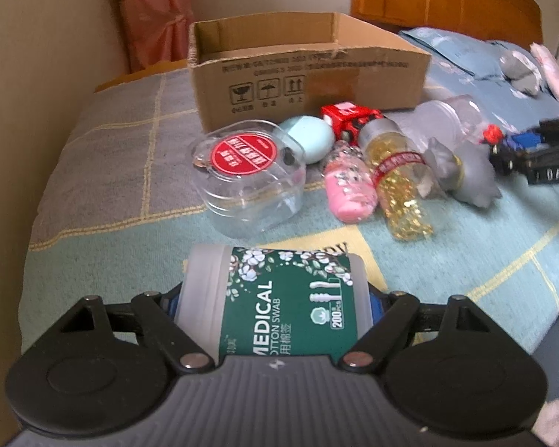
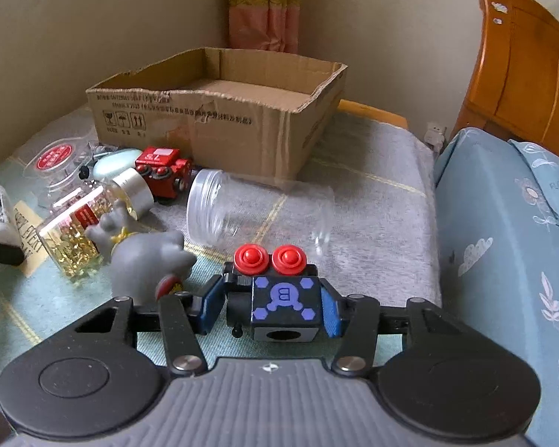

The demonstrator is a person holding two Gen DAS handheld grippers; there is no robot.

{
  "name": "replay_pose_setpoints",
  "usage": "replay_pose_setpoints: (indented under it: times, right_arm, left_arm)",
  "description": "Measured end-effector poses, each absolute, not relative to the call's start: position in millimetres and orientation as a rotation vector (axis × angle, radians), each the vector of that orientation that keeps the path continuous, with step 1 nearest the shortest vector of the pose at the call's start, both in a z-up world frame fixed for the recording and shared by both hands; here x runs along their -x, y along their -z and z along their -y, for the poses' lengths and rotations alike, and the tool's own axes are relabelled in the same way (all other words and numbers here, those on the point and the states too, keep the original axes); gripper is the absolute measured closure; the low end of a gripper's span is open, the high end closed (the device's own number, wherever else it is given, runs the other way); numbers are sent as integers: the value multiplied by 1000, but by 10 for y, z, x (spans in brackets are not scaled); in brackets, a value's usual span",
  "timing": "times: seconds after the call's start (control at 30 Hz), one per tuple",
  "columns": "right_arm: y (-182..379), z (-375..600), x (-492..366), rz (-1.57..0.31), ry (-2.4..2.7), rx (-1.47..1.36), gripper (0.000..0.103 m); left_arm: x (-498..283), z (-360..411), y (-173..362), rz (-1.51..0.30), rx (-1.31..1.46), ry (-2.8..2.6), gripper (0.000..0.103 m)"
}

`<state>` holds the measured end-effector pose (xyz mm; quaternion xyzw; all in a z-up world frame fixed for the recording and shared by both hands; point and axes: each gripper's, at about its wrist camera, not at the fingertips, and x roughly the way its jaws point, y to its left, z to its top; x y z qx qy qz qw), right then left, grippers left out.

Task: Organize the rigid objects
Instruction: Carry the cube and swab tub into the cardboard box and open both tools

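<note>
My left gripper (image 1: 275, 305) is shut on a cotton swab box (image 1: 279, 298) with a green "MEDICAL" label, held over the bed's near edge. My right gripper (image 2: 272, 309) is shut on a black toy block (image 2: 285, 307) with purple markings and two red knobs. It also shows at the right edge of the left wrist view (image 1: 533, 156). An open cardboard box (image 2: 220, 111) stands on the bed by the wall, and its inside looks bare. It also shows in the left wrist view (image 1: 309, 70).
On the bed before the box lie a clear lidded container with a red sticker (image 1: 246, 178), a mint egg shape (image 1: 309, 138), a red toy car (image 2: 162, 171), a pink bottle (image 1: 348, 186), a gold-flake jar (image 1: 395, 182), a grey rhino figure (image 2: 141, 257) and a clear jar (image 2: 257, 216). A blue pillow (image 2: 503, 231) lies right.
</note>
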<state>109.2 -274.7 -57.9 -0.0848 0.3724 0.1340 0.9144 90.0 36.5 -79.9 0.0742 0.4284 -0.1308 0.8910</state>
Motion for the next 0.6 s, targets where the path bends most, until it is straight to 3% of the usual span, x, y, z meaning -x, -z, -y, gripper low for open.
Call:
replay_pose_setpoints:
  times: [0.3, 0.6]
  right_arm:
    - [228, 2696, -935, -752, -314, 181, 45]
    - [-212, 2489, -1085, -669, -379, 197, 45]
  left_arm:
    - [-821, -324, 472, -885, -218, 351, 20]
    - [-1242, -273, -33, -835, -246, 380, 20]
